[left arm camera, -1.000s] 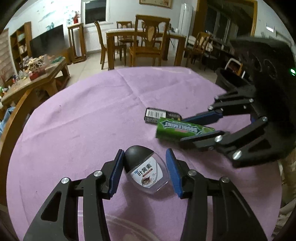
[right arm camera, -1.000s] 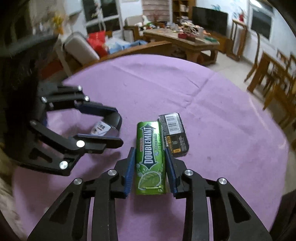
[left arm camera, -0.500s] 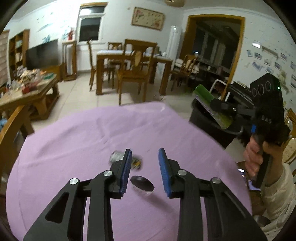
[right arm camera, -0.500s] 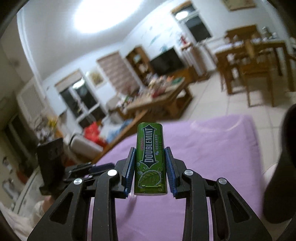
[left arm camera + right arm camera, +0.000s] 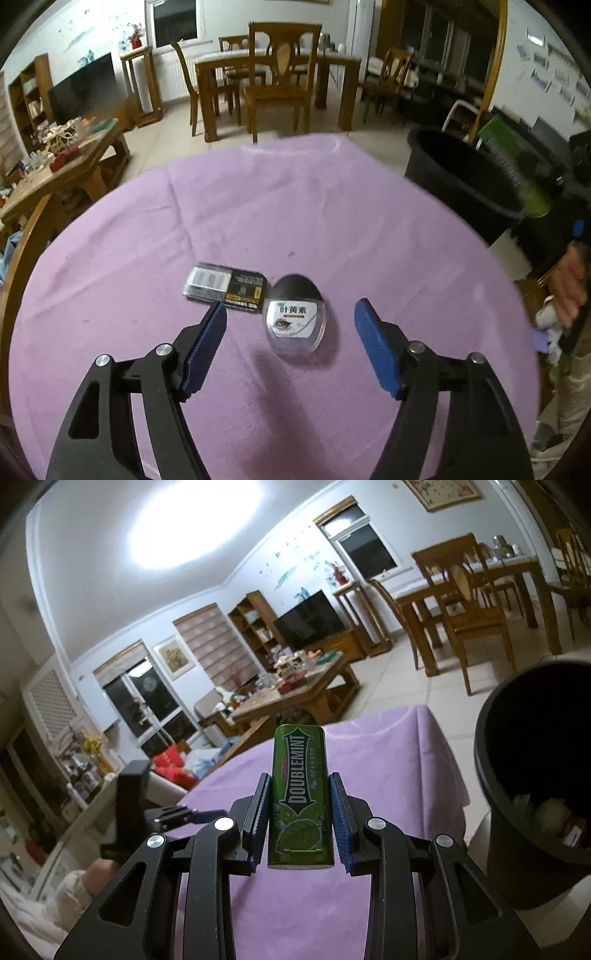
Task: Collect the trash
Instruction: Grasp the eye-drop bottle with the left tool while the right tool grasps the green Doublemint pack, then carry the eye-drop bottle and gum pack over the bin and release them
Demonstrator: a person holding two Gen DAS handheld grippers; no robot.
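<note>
Since a moment ago the right tool (image 5: 299,819) has lifted the green Doublemint pack (image 5: 300,801) off the table (image 5: 332,206) and carried it toward the black trash bin (image 5: 517,760), where it now stands near the rim, clamped between both blue pads. The left tool (image 5: 291,350) has just been opening its jaws; they stand wide apart over the small eye-drop bottle (image 5: 294,318), not touching it. The bottle lies on the purple cloth, just beside a flat black packet (image 5: 225,288).
</note>
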